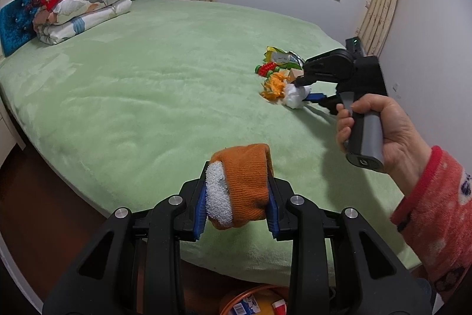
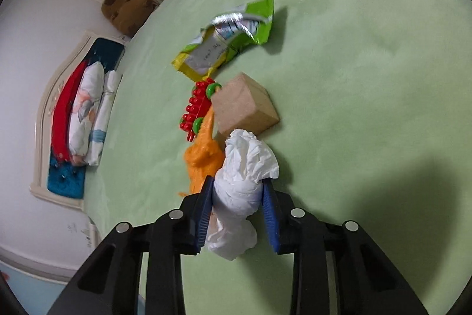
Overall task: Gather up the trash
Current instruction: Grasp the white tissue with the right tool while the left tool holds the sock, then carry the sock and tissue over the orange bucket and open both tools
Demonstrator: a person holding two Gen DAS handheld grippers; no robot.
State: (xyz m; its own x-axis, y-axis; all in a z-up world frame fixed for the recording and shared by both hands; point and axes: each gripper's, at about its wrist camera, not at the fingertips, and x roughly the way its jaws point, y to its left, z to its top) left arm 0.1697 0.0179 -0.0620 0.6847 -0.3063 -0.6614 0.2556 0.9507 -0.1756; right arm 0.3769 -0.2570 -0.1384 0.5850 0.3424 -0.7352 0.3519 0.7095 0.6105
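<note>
White tissue wad (image 2: 242,191) sits squeezed between the right tool (image 2: 237,214) pads, w/ its top and bottom sticking out past them. It's soft, so it could slip out when lifted. Fluffy orange toy (image 2: 203,158) touches the wad & may snag and drag along. Left tool (image 1: 237,197) holds an orange sock roll (image 1: 242,185) above the green bed (image 1: 147,78) edge.

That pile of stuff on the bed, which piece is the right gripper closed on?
The crumpled white tissue, nipped between the right gripper pads. The snack wrapper, wooden block and red toy lie untouched beyond it.
</note>
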